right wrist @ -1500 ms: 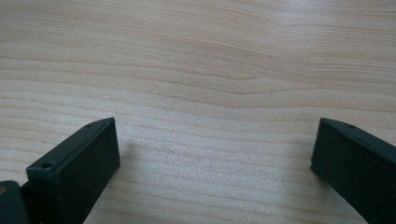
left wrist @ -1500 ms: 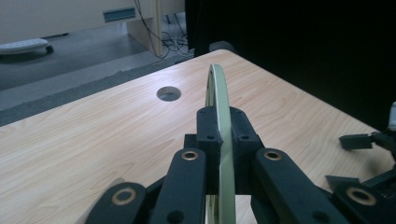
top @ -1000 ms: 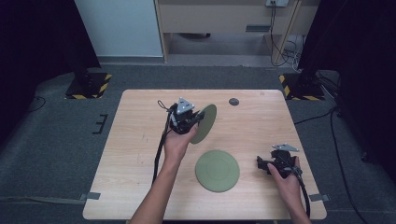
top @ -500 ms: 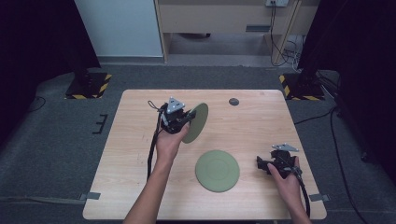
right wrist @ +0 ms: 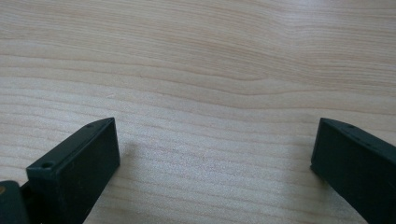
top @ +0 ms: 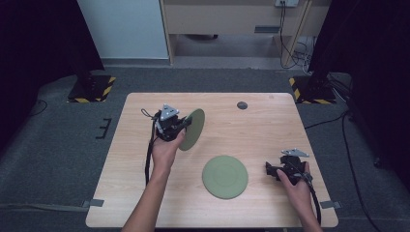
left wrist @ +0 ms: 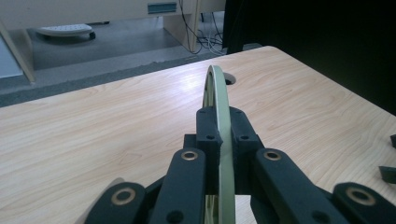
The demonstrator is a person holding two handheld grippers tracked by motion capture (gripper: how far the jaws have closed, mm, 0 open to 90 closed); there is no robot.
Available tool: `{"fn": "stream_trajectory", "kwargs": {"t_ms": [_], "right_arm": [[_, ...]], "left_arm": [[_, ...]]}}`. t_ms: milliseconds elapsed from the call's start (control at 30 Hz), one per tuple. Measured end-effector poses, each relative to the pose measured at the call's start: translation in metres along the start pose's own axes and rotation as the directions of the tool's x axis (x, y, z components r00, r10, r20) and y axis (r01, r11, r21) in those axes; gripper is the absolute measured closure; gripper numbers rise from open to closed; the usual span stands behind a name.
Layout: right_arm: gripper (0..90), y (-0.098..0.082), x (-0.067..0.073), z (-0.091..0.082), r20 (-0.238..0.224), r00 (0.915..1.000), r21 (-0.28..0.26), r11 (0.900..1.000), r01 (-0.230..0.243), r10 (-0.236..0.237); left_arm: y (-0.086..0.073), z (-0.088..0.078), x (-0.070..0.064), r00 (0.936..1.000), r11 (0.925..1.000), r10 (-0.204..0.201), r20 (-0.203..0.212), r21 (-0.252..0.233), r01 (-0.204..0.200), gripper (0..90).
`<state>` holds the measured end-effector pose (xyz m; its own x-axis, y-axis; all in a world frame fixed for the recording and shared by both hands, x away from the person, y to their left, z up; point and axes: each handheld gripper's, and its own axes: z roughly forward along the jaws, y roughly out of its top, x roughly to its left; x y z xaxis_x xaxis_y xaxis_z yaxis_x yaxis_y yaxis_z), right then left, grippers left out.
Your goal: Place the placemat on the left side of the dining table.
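My left gripper point(top: 184, 124) is shut on the rim of a green plate point(top: 192, 129), held on edge above the left half of the wooden table point(top: 140, 193). In the left gripper view the plate point(left wrist: 217, 88) stands edge-on between the two black jaws of that gripper point(left wrist: 219, 122). A second green plate point(top: 225, 176) lies flat near the table's front middle. My right gripper point(top: 269, 170) rests low at the front right, just right of the flat plate. Seen in the right gripper view, this gripper point(right wrist: 215, 149) stands open over bare wood.
A round grey cable hole point(top: 242, 105) sits near the table's far edge, also seen as the hole point(left wrist: 229, 79) behind the held plate. Beyond the table are a grey floor, a wooden cabinet point(top: 232, 19) and two yellow-black striped stand bases point(top: 92, 89).
My left hand has carried the upright plate leftward across the table. The right hand and the flat plate have stayed put.
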<state>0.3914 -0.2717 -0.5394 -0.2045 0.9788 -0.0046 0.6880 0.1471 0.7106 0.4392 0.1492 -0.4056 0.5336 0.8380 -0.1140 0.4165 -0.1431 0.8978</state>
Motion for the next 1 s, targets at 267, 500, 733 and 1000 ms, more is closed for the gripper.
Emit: {"fn": "stream_trajectory", "kwargs": {"t_ms": [267, 500, 733, 1000], "right_arm": [[1.3, 0.000, 0.000, 0.000, -0.003, 1.0000, 0.000, 1.000, 0.004, -0.004], [1.2, 0.000, 0.000, 0.000, -0.006, 1.0000, 0.000, 1.000, 0.005, -0.005], [1.0, 0.001, 0.001, 0.001, -0.008, 0.9999, 0.001, 1.000, 0.006, -0.006], [1.0, 0.001, 0.001, 0.001, -0.008, 0.9999, 0.001, 1.000, 0.006, -0.006]], "left_arm": [[-0.011, -0.010, 0.013, 0.9993, 0.9998, -0.018, -0.033, -0.004, 0.018, 85.3], [-0.015, -0.017, 0.021, 0.9984, 0.9993, -0.035, -0.045, -0.014, 0.034, 85.3], [-0.018, -0.022, 0.028, 0.9967, 0.9986, -0.050, -0.064, -0.023, 0.049, 85.3], [-0.020, -0.028, 0.036, 0.9949, 0.9979, -0.061, -0.081, -0.026, 0.059, 85.3]]}}
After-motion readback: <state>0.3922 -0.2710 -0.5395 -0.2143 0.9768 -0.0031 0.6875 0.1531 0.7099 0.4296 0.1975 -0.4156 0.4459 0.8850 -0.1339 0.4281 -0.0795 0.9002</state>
